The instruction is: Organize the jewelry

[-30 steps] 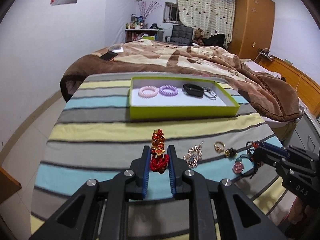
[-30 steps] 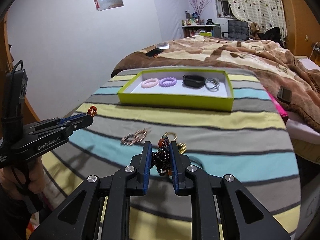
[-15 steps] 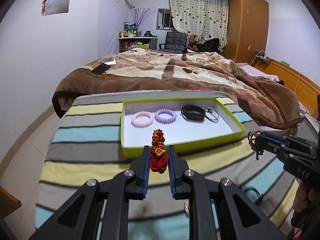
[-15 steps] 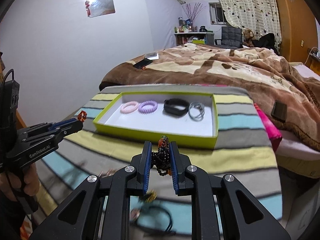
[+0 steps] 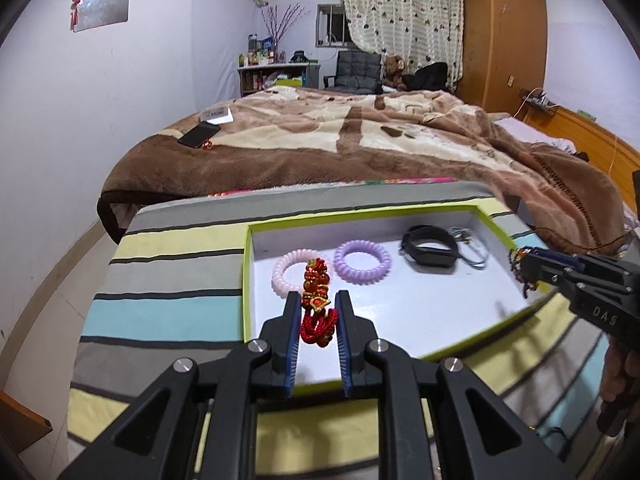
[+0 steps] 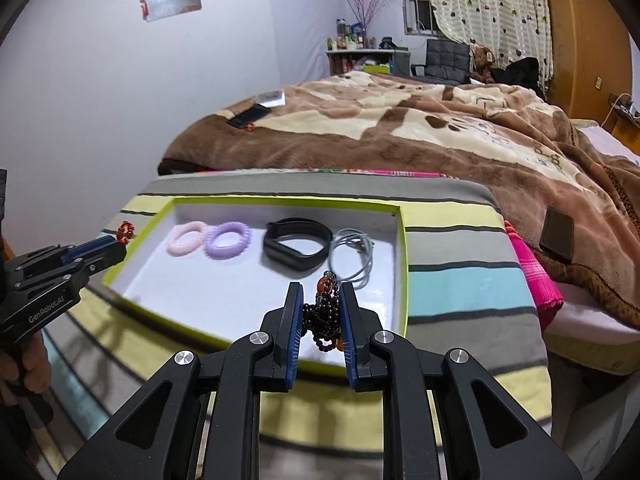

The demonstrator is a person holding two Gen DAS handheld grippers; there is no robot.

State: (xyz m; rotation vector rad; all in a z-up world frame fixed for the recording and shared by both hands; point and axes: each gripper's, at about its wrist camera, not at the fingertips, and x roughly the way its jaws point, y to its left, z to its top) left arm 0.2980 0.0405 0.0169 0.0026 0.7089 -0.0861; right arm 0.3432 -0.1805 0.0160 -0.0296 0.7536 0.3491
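My left gripper [image 5: 317, 305] is shut on a red beaded bracelet [image 5: 316, 304] and holds it above the near left part of the lime-green tray [image 5: 245, 280]. My right gripper [image 6: 320, 300] is shut on a dark beaded bracelet [image 6: 325, 312] above the tray's [image 6: 403, 264] near right part. In the tray lie a pink coil band [image 5: 289, 276], a purple coil band [image 5: 362, 261], a black wristband [image 5: 430, 246] and a grey cord loop [image 5: 472, 246]. Each gripper shows in the other's view: the right one [image 5: 520, 266], the left one [image 6: 125, 236].
The tray sits on a striped cloth-covered table [image 5: 168, 280]. Behind it is a bed with a brown blanket [image 5: 360, 140], a phone [image 5: 199, 135] and a dark flat object [image 6: 557, 233]. A pink cloth [image 6: 536, 280] lies at the table's right edge.
Both grippers have moved forward with their bracelets, from over the striped cloth to above the tray. The loose jewelry on the cloth has dropped out of view.
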